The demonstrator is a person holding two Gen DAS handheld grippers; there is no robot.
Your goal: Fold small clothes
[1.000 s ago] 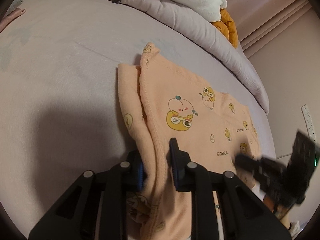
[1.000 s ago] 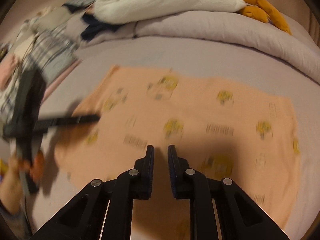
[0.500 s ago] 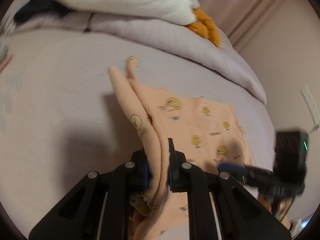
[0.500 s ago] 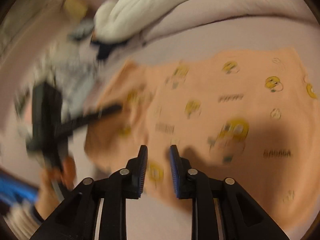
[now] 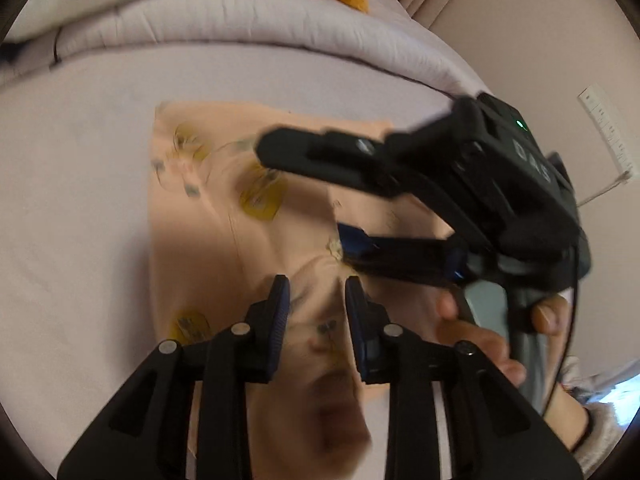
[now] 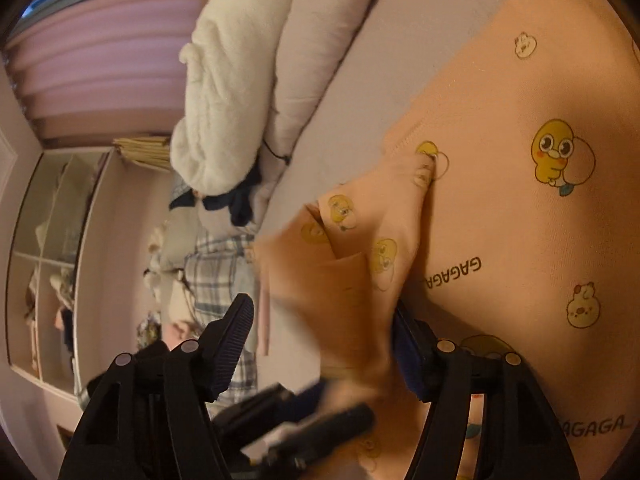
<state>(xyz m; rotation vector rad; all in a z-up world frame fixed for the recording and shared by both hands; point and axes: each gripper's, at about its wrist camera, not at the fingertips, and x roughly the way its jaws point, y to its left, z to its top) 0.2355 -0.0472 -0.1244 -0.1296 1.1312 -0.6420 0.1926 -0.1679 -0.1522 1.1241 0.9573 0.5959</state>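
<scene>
Fold half made: peach garment [image 5: 208,216] on the bed [image 5: 72,168], one flap lifted at 6 o'clock. Left claw [image 5: 316,300] opening, cloth between. Right claw [image 6: 324,320] opening around the flap. Flattening left.

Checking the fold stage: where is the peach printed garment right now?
The peach garment lies on the lavender bed sheet below the rolled duvet. A raised fold of it sits between both claws, the left claw and the right claw, whose jaws are opening.

peach duck-print garment [image 6: 520,208], partly folded
</scene>
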